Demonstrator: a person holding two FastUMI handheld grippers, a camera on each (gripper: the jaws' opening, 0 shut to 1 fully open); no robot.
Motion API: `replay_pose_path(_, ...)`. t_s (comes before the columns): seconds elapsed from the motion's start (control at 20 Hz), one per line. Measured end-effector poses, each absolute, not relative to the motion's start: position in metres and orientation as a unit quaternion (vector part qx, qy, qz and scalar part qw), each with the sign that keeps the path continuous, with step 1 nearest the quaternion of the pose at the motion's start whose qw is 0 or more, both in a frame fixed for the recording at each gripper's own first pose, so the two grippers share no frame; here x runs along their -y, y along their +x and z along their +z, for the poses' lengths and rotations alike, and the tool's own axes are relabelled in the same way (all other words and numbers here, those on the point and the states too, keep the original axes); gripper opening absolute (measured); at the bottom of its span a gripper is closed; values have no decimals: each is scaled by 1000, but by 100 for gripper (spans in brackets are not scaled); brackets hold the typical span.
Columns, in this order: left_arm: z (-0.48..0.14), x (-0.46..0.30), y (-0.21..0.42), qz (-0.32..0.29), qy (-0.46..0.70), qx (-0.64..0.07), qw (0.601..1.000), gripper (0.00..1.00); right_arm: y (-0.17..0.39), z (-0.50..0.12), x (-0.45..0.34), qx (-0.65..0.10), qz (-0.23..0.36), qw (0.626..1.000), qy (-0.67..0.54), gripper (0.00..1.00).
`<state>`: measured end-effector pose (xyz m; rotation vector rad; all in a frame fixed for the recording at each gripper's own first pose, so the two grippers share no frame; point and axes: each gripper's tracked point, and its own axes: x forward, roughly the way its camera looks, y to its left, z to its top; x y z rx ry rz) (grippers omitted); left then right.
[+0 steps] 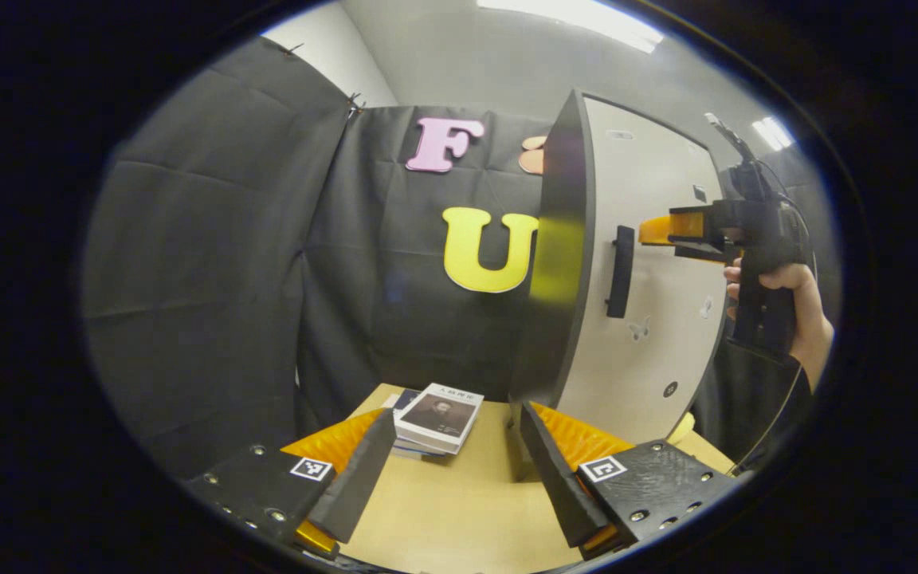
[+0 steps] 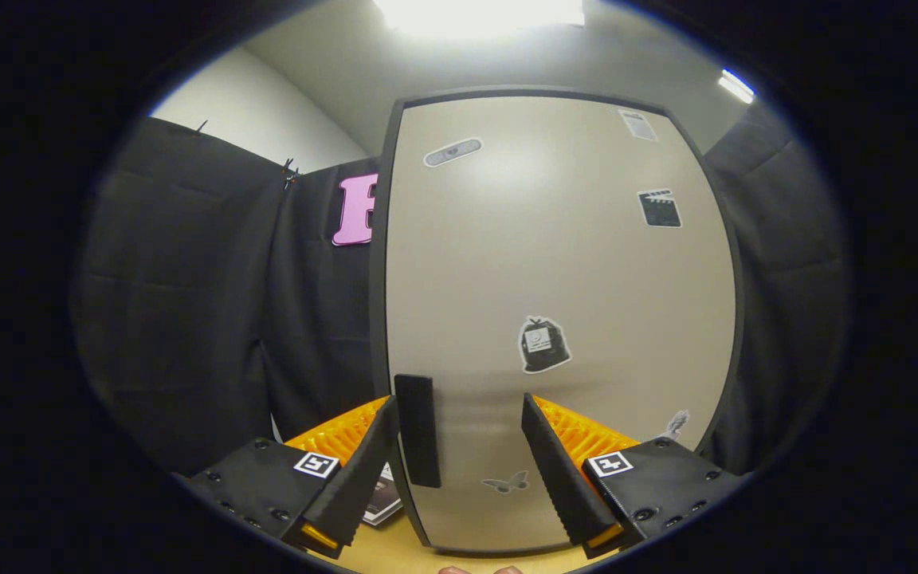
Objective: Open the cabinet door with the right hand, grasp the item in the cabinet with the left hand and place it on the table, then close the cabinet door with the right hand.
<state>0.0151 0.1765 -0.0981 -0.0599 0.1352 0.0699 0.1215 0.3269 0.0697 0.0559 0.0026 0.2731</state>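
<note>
The cabinet door (image 1: 650,263) is a smooth, pale, flat panel with a dark rim and rounded corners, carrying a few small stickers and a slim, dark, upright bar handle (image 1: 621,271). In the left gripper view it stands at an angle, its dark edge turned toward the camera. At the foot of that edge, on the smooth light-wood desk (image 1: 459,502), lies the item, a flat stack of books (image 1: 437,418) with a glossy cover on top. The left tongs (image 1: 459,470) are spread wide above bare desk, holding nothing, with the books just beyond their tips. Beside the door's handle, a hand (image 1: 786,307) grips the right tongs (image 2: 457,462) level, fingers aimed at the door face. In the right gripper view they are spread; the handle (image 2: 417,430) sits just inside the left finger, whether touching I cannot tell.
</note>
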Motion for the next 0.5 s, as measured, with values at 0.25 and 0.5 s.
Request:
replay_pose_path(0.25,-120,-218,6,72,-38,-87,993,94,142,45,-343,-22,104,994,8,96)
replay_pose_path(0.5,-130,-235,-5,94,-87,-92,987,94,152,32,-355,-35,97,995,-7,95)
